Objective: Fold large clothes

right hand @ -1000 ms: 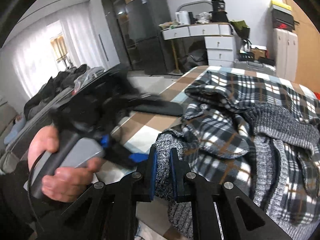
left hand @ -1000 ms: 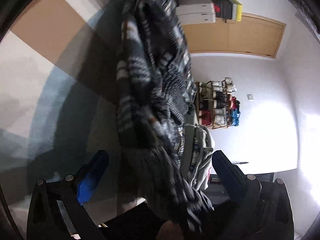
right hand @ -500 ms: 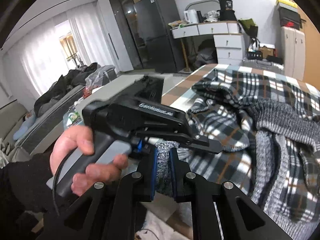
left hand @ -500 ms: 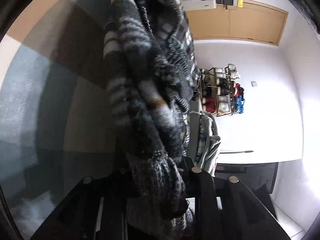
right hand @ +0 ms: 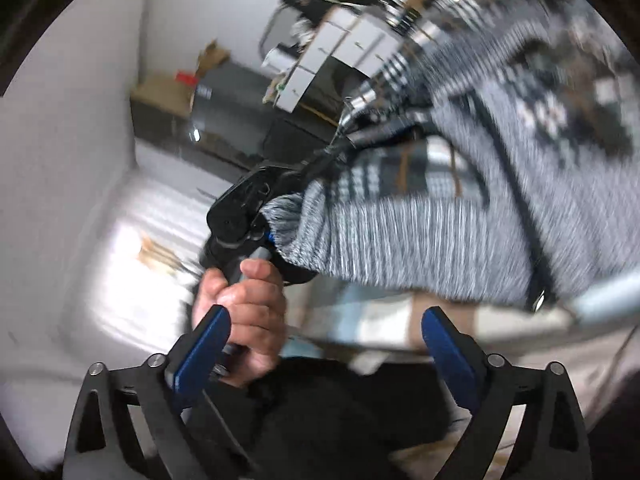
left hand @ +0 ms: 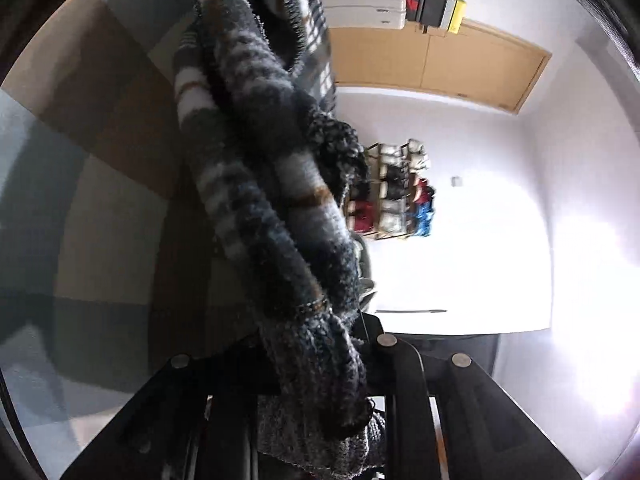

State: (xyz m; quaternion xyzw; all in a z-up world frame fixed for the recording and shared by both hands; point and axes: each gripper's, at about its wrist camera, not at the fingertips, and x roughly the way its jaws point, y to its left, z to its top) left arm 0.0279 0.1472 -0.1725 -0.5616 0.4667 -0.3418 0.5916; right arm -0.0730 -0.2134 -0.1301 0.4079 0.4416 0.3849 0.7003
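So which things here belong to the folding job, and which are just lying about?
Part of the job:
- plaid jacket, its knit cuff clamped in the left claw
- right claw, opening, nothing in it
- checked bedspread

Lying about:
- shoe rack
- white drawers
- dark cabinet

Checked bedspread [left hand: 120,208] — plaid garment [left hand: 256,184] upon it

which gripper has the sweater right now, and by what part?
The left gripper is clamped on the plaid sweater at its grey knit ribbed edge, likely a cuff or hem. The right gripper is opening, nothing between its fingers.
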